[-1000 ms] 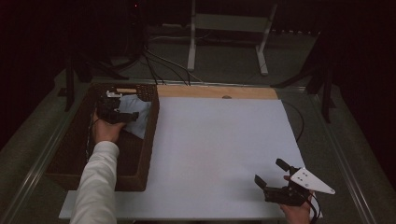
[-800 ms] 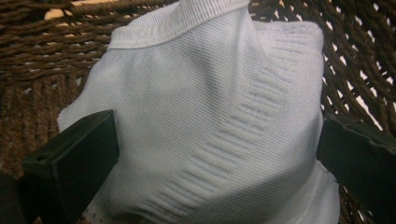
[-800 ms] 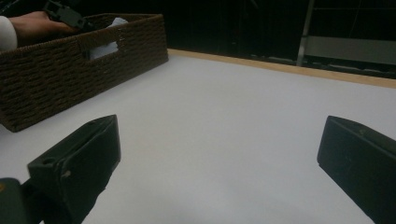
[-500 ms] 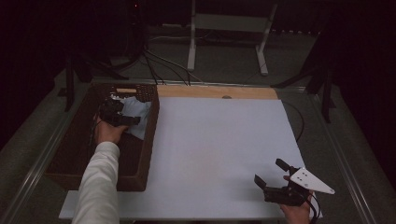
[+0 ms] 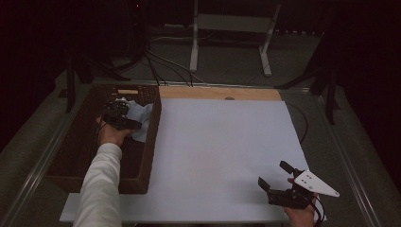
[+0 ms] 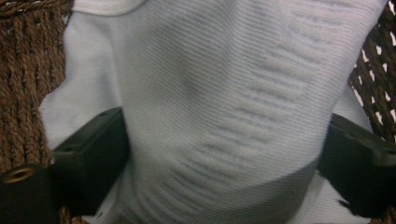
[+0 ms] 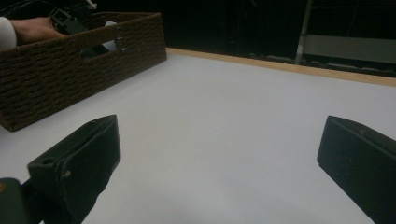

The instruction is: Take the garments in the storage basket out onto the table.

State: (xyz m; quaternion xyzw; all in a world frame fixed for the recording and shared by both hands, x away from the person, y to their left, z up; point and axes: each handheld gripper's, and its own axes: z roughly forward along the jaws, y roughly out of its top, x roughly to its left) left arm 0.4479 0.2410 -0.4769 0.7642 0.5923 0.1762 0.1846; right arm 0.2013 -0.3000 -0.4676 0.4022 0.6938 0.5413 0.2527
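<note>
left hand-held gripper is down in the basket at the bench's left side, jaws standing either side of a bunched fold of the cloth, and they have just been closing on it. from the left gripper view the fold fills the gap and the jaws look to meet it on both sides, but i can't tell if they truly pinch yet. to do this well, i'd finish the squeeze until the fabric is firmly caught, keep the jaws off the woven wall, then lift straight up so the cloth clears the rim before i carry it over the white sheet. a shallow bite on one layer could slip, so i'd take a deep fold.

right hand-held gripper rests at the near right corner of the sheet, jaws wide apart with nothing between them.

cloth is pale blue, finely ribbed knit with faint darker stripes, soft and crumpled; it lies at the basket's far end against the right wall
</note>
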